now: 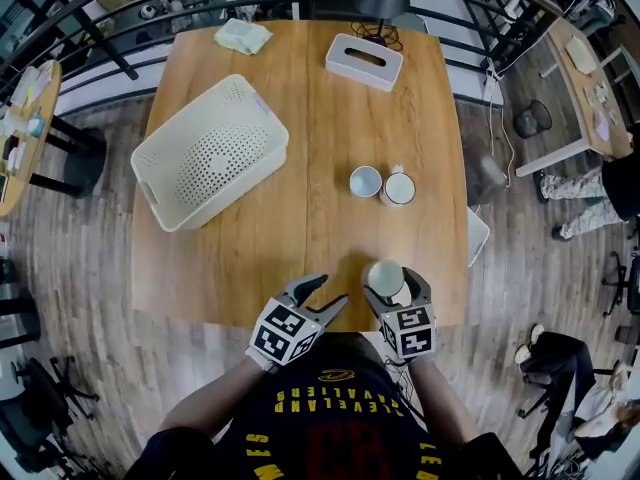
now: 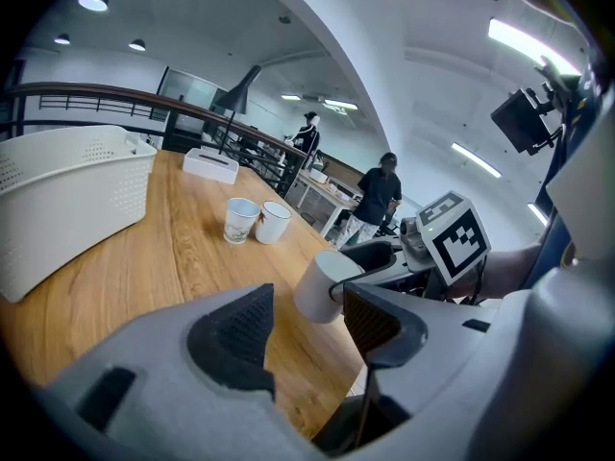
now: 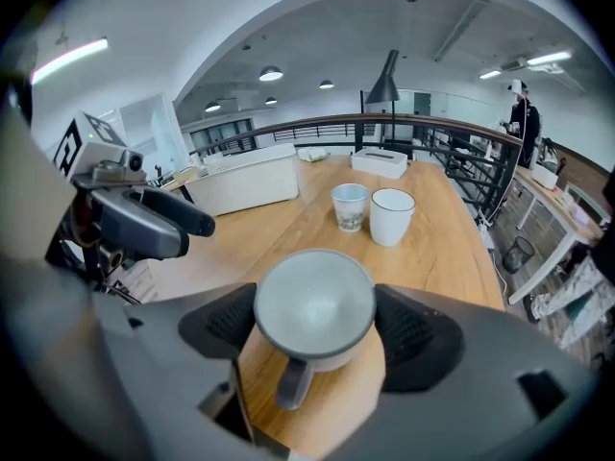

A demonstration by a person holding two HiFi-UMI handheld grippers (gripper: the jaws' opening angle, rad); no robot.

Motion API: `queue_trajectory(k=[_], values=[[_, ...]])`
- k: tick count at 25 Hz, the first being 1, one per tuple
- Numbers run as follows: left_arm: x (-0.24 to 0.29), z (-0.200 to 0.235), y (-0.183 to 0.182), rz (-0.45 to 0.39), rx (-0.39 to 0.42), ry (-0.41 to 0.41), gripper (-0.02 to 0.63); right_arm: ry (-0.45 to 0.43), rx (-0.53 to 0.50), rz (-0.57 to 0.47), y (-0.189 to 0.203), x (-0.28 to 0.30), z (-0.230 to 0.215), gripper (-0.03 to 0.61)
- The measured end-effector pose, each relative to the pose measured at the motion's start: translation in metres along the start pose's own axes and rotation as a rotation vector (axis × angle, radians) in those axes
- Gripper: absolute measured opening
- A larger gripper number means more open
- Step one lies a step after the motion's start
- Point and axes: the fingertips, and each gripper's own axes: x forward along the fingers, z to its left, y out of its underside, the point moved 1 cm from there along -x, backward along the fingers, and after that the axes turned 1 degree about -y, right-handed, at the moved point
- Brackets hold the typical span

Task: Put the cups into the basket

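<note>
A smooth, round grey cup is gripped by the right gripper, mouth up, handle toward the person. The left gripper is open.

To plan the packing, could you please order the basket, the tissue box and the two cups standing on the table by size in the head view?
1. Basket
2. Tissue box
3. Patterned cup and plain white cup: about alike.

Bright, even ceiling lights give soft shadows; all views bend strongly at their edges, sharp at centre.
</note>
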Motion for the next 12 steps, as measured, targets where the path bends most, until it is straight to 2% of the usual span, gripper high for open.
queue_trajectory(k=[6,12], values=[[-0.030,0.020,0.004,-0.045,-0.043,-0.052,0.236,-0.068,-0.055,0.018,-0.018,0.017,0.031,0.373],[-0.065,0.044,0.006,-0.082,-0.045,-0.076,0.236,-0.090,-0.081,0.013,-0.036,0.026,0.070,0.373]])
